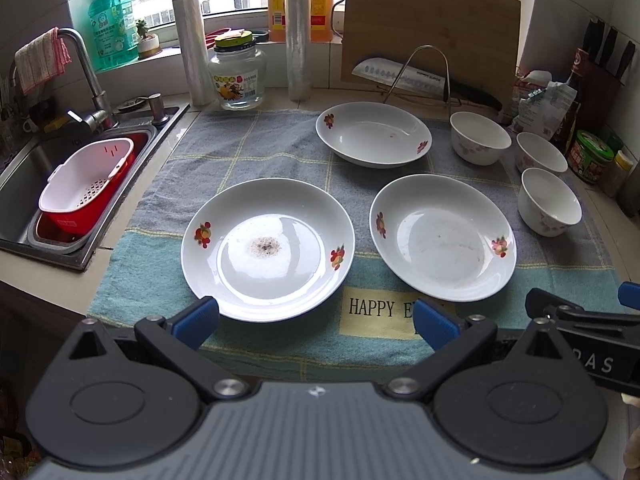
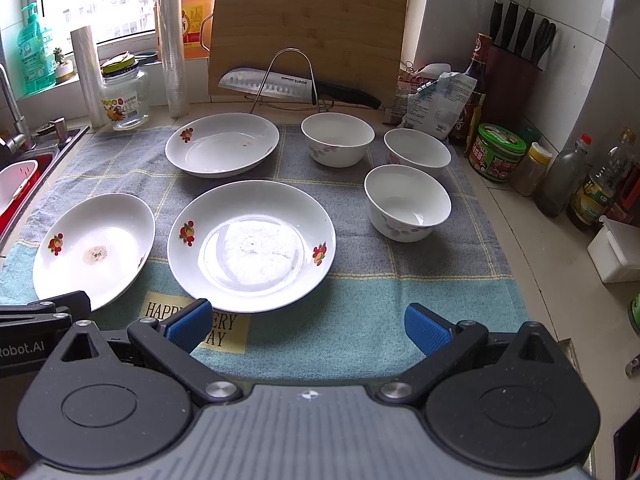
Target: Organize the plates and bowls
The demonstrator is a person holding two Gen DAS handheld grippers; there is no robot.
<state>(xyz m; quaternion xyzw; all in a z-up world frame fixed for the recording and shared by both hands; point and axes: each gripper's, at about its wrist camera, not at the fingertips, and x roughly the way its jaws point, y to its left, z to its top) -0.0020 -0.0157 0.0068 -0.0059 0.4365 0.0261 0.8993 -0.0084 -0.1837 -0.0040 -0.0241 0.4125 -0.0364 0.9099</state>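
Three plates and three bowls sit on a checked towel (image 2: 360, 320). The left claw (image 1: 316, 320) hangs released just before the speckled plate (image 1: 267, 248); the right claw (image 2: 306, 326), likewise spread, seems just short of the middle plate (image 2: 251, 246), bowls (image 2: 407, 202) beyond.

A bamboo cutting board (image 2: 308, 36) is leaning against the wall at top centre, a knife (image 2: 296, 86) lying before it. A glass jar (image 1: 237, 74) is standing upper left, a red-and-white colander (image 1: 86, 184) sitting in the sink (image 1: 24, 160) at left.
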